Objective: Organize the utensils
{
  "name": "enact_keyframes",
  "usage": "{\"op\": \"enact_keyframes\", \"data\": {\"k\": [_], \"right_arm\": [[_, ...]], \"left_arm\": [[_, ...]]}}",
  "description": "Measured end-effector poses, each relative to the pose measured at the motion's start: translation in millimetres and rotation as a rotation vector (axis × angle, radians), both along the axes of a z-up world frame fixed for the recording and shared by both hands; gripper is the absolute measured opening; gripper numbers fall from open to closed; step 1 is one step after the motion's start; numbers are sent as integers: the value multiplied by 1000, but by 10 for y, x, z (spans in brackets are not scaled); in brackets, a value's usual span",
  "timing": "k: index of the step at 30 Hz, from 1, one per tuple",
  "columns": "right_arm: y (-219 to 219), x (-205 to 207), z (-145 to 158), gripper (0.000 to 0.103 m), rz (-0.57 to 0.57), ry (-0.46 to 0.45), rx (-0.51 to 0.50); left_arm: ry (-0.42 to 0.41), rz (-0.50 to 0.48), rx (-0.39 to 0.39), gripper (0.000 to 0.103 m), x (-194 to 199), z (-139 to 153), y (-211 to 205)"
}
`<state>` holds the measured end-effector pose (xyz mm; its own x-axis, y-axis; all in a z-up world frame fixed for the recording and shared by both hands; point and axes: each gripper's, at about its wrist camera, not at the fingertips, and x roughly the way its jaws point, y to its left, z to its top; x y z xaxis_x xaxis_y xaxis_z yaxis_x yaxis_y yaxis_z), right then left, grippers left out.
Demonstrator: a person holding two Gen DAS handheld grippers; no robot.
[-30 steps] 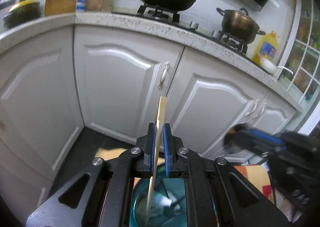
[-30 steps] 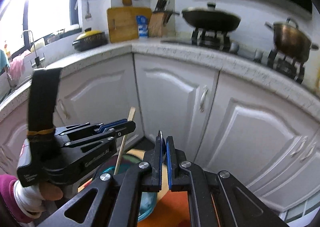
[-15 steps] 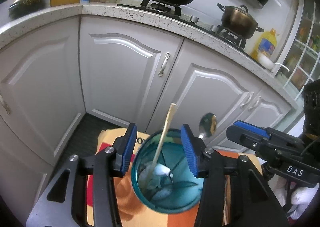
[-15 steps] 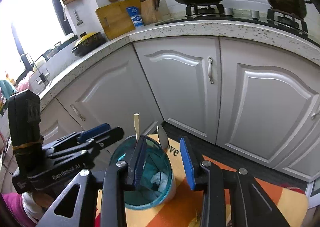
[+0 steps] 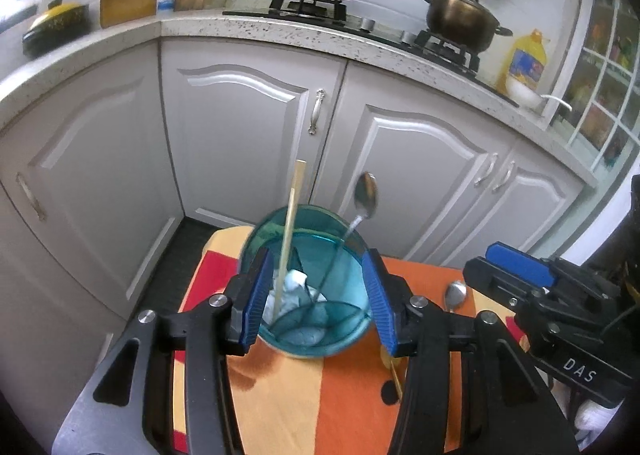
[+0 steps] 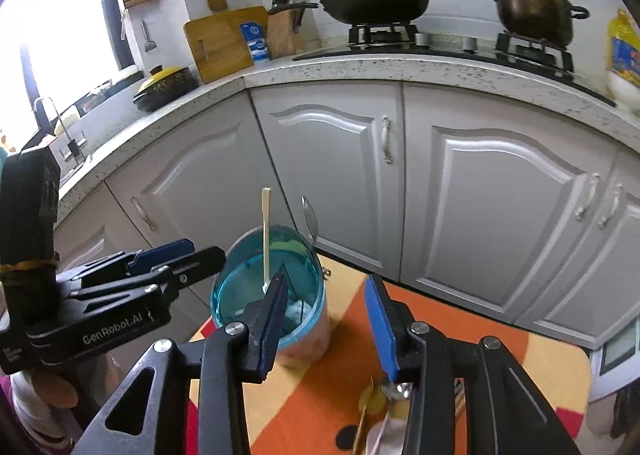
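A blue translucent cup (image 5: 308, 287) stands on an orange and red cloth (image 5: 304, 399). A wooden chopstick (image 5: 291, 223) and a metal spoon (image 5: 362, 203) stand in it, with white paper at the bottom. My left gripper (image 5: 316, 295) is open, its fingers either side of the cup, holding nothing. My right gripper (image 6: 328, 319) is open and empty, just right of the cup (image 6: 272, 287). More utensils lie on the cloth: a spoon (image 5: 454, 295) and, in the right wrist view, a spoon and a wooden stick (image 6: 384, 399).
Grey cabinet doors (image 5: 248, 135) stand close behind the cloth-covered table. On the speckled counter (image 6: 380, 67) are a wok (image 6: 374, 1), a pot (image 6: 532, 11), a cutting board (image 6: 222, 41) and an oil bottle (image 5: 524, 63).
Both grippers opened. The left let go of the chopstick and the right let go of the spoon; both now stand in the cup. Both grippers drew back and tilted down.
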<state>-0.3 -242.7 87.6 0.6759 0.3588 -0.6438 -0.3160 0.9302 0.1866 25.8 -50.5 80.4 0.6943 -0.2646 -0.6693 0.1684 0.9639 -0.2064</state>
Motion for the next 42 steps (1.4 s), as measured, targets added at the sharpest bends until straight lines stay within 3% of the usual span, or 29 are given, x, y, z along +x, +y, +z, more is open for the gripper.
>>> {"op": "enact_keyframes", "data": {"k": [12,24,29,36,42], "right_arm": [[-472,-479,-80,41,-105,34,16],[-860,-786,-195,41,-187,58,18],[-1137,-784,-450,42,-231,127,40],[-1415,-633,-972,42,-262,263,137],[-1579,-374,-1265,42,-261,292,155]], "left_arm": [[-11,-84,43,46,-375,30,-461],[50,-164,24,46,-492,-64,-750],[112,-197,12,46,-504,-220,-795],[234,-237,29,46,-524,-652,-915],[313,-261,19,46,-492,-942,-999]]}}
